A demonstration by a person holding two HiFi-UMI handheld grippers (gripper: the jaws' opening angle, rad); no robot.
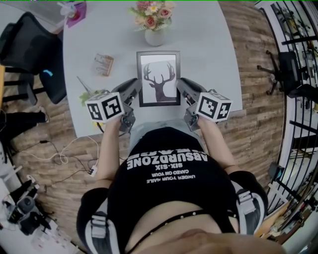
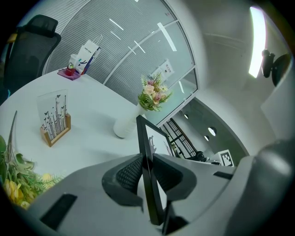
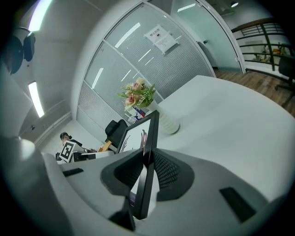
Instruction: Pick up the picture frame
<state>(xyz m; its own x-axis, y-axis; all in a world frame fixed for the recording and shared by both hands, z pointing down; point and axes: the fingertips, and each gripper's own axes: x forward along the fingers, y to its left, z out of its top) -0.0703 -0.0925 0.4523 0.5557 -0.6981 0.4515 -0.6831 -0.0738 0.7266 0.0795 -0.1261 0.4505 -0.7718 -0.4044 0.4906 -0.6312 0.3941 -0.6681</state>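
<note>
The picture frame (image 1: 159,78), black-edged with a dark stag's-head print on white, sits over the near middle of the white worktop (image 1: 213,59), its long sides running away from the person. It is gripped from both sides. The left hand-held gripper (image 1: 134,87) is clamped on its left edge and the right hand-held gripper (image 1: 182,86) on its right edge, both a little below the frame's mid-height. Each gripper view shows the two ribbed pads pressed against the thin black edge, the jaws at a narrow setting with the frame standing edge-on between them and reaching out past the tips. Whether the frame is clear of the worktop I cannot tell.

Just beyond the frame's far edge stands a white vase (image 1: 154,37) of pink and cream flowers (image 1: 151,12). To the left of the frame, apart from it, is a small card stand (image 1: 103,64) on a wooden base. A green leafy sprig (image 1: 88,95) lies beside the left gripper's marker cube. A black chair (image 1: 30,47) stands off the worktop's left side on the wooden floor (image 1: 258,124).
</note>
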